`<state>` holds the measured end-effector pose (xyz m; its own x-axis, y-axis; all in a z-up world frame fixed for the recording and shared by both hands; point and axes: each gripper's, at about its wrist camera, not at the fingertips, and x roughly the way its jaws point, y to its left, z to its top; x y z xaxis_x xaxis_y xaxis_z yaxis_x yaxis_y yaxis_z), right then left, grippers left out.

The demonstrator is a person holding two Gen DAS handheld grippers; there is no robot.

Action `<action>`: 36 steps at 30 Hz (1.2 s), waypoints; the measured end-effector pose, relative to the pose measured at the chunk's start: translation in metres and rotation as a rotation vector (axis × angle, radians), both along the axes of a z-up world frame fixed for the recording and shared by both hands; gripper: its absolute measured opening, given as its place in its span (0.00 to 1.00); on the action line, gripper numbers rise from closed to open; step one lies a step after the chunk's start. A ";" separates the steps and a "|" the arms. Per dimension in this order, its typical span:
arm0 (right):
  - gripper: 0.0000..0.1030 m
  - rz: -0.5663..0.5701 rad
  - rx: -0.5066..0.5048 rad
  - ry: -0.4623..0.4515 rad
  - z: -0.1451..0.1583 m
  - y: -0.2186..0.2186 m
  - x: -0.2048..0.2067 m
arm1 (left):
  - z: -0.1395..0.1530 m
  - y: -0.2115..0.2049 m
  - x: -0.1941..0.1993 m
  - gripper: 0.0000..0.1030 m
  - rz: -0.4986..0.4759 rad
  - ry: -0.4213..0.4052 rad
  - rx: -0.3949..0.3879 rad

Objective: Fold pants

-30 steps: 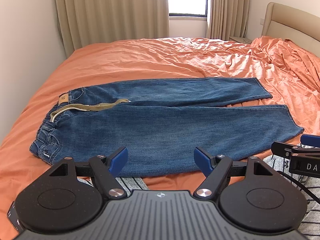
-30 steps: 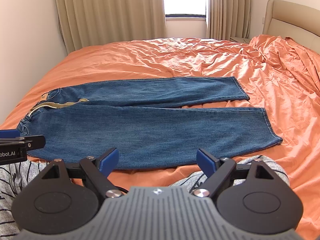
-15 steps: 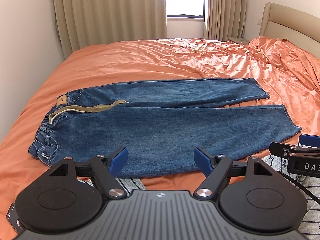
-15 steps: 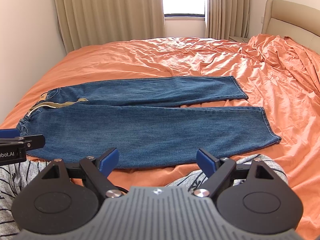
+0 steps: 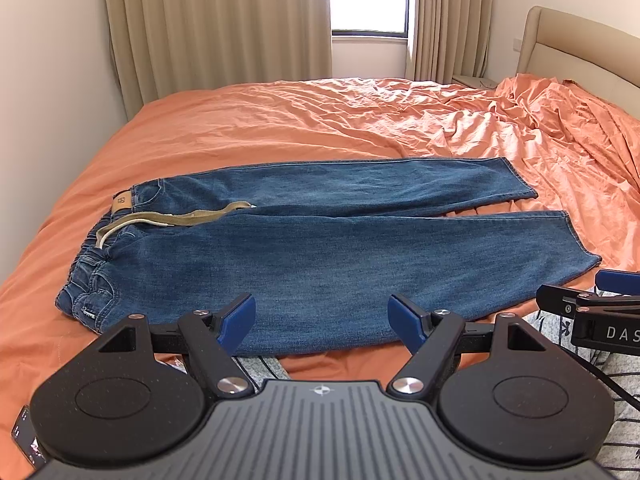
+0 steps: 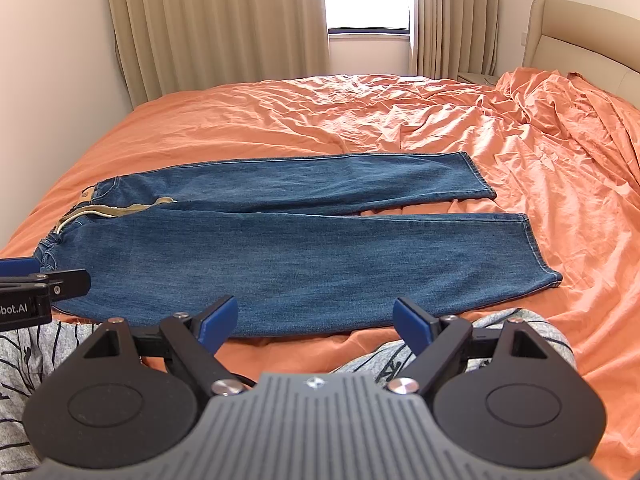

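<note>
A: Grippers? Left gripper [image 5: 321,317] and right gripper [image 6: 315,317] both gape wide, nothing between the pads.
B: Jeans [image 5: 320,256]?
A: One pair, flat on the orange bed [image 5: 280,120], two legs apart. One drawstring [image 5: 172,220]. Patterned grey fabric [image 6: 24,344] lies underneath both grippers.

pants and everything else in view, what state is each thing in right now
pants: unfolded, flat on the bed, legs side by side, waist to the left
drawstring: loose, trailing across the waist
left tool: open, empty, short of the pants
right tool: open, empty, short of the pants
orange sheet: wrinkled, bunched toward the headboard
curtains: partly drawn, a strip of window bare
</note>
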<state>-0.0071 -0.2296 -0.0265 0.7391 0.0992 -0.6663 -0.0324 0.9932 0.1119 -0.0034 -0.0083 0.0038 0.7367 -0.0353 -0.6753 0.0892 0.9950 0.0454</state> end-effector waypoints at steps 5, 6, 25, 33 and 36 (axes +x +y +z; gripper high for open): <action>0.79 0.003 -0.002 -0.003 0.000 0.000 0.001 | 0.001 0.000 0.001 0.86 -0.005 0.000 -0.005; 0.79 0.007 -0.004 -0.005 -0.001 0.000 0.001 | 0.001 0.002 0.002 0.85 -0.010 0.000 -0.010; 0.79 0.104 0.217 0.005 -0.060 -0.002 0.129 | 0.001 0.263 0.104 0.73 0.199 -0.028 -0.257; 0.68 0.001 0.277 0.099 -0.098 0.017 0.188 | -0.062 0.366 0.188 0.77 0.216 0.067 -0.383; 0.63 -0.030 0.244 0.113 -0.108 0.027 0.200 | -0.093 0.399 0.214 0.77 0.253 0.093 -0.487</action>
